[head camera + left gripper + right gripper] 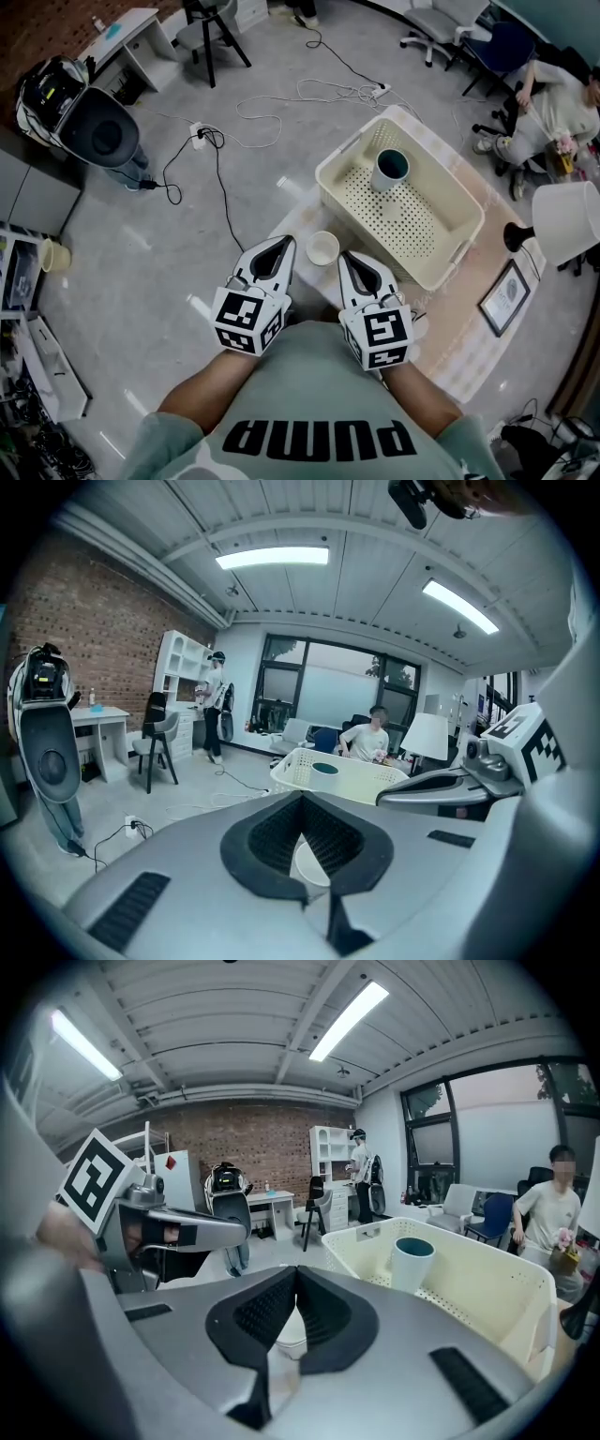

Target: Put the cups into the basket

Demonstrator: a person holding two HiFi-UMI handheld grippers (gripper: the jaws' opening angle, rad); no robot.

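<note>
A white cup (pixel 322 248) stands upright on the table just in front of the cream perforated basket (pixel 422 220). A teal-lined cup (pixel 390 170) stands upright inside the basket. My left gripper (pixel 287 241) lies left of the white cup, its jaws together and empty. My right gripper (pixel 345 255) lies close at the cup's right, jaws also together with nothing between them. In the left gripper view the white cup (pixel 309 862) shows through the gap behind the closed tips. In the right gripper view the white cup (pixel 286 1330) shows the same way, with the teal cup (pixel 412 1262) in the basket (pixel 487 1288) beyond.
A lamp with a white shade (pixel 567 222) and a framed picture (pixel 506 295) stand on the table right of the basket. Cables (pixel 309 94) trail over the floor beyond. A black machine (pixel 94 131) stands at far left. A seated person (pixel 553 94) is at upper right.
</note>
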